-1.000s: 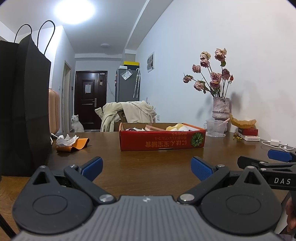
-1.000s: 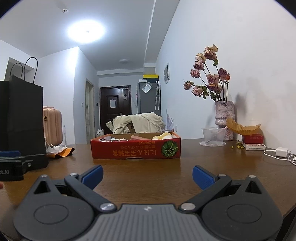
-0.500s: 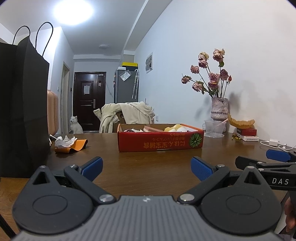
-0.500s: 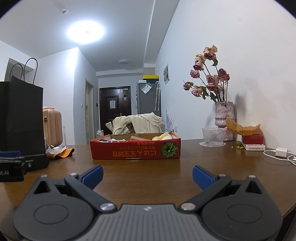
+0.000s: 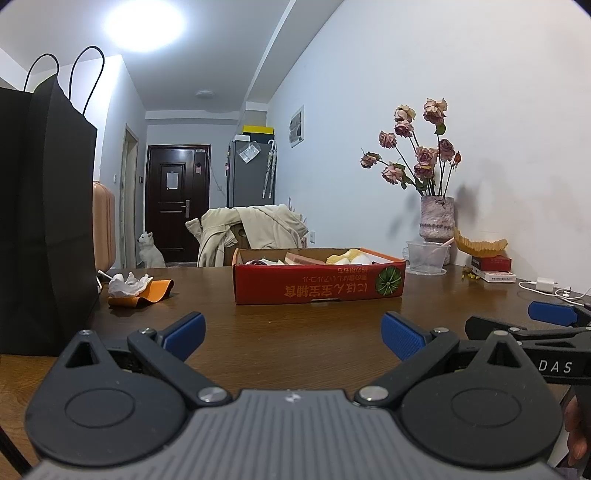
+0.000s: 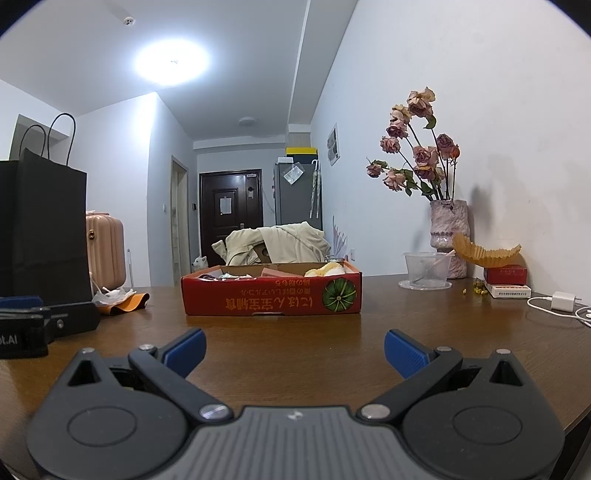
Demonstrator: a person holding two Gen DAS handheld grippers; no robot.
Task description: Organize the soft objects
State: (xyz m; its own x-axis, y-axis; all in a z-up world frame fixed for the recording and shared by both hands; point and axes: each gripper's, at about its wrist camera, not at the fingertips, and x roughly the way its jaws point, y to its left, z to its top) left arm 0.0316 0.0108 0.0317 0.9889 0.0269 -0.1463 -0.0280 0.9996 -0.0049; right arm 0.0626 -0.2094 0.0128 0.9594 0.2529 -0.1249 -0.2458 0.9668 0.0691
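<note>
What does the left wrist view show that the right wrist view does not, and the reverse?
Left wrist only: the right claw at its right edge, open, and the white dog in full by the door.

Right wrist only: the left claw's body at its left edge, the pink suitcase in full, and a ceiling smoke detector.

Both: the red box holding soft items, black bag, flower vase, white charger, wooden table.

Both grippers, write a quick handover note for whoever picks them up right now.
Left gripper: open, empty, low over the wooden table.
Right gripper: open, empty, alongside it.
Red cardboard box sits mid-table ahead, with yellow soft items and other pieces inside.
Crumpled white tissue lies on an orange piece near the black paper bag.
Nothing gripped yet; the sorting remains.
</note>
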